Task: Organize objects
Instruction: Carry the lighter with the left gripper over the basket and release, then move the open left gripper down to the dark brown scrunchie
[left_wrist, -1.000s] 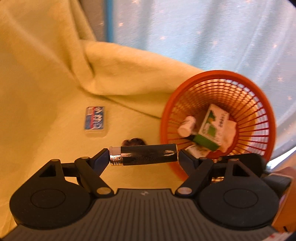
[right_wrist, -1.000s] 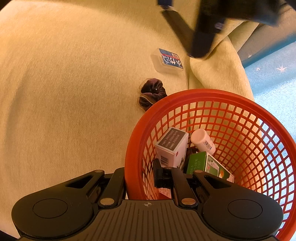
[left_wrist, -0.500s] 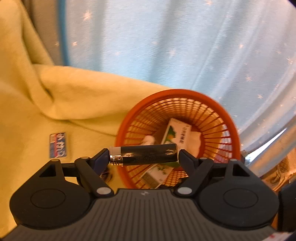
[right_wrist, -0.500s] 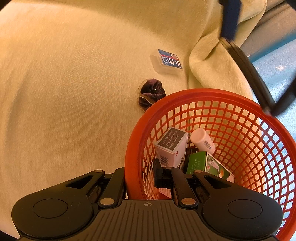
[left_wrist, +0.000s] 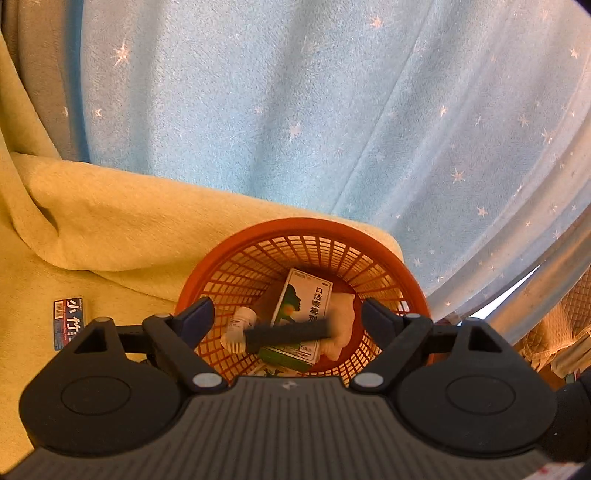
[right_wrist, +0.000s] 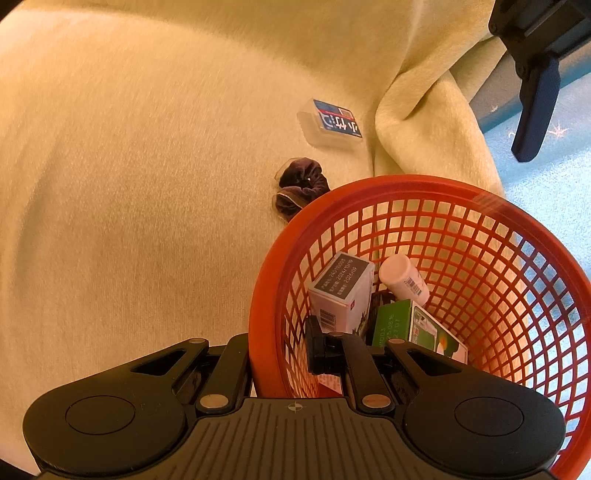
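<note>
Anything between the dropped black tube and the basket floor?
Yes: the black tube, blurred, is over the green-and-white box and the white bottle inside the orange basket; they seem likely to catch it first.

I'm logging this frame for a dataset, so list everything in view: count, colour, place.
Basket: one, orange, on the yellow blanket.
Boxes: two, grey-white and green, in basket.
Bottle: one, white, in basket.
Black tube: one, blurred, over basket contents.
Scrunchie: one, dark purple, beside basket.
Card case: one, clear-blue, on blanket.
Blanket: one, yellow.
Starry fabric: one, light blue, behind.
Left gripper: open, above basket.
Right gripper: shut on basket rim.
</note>
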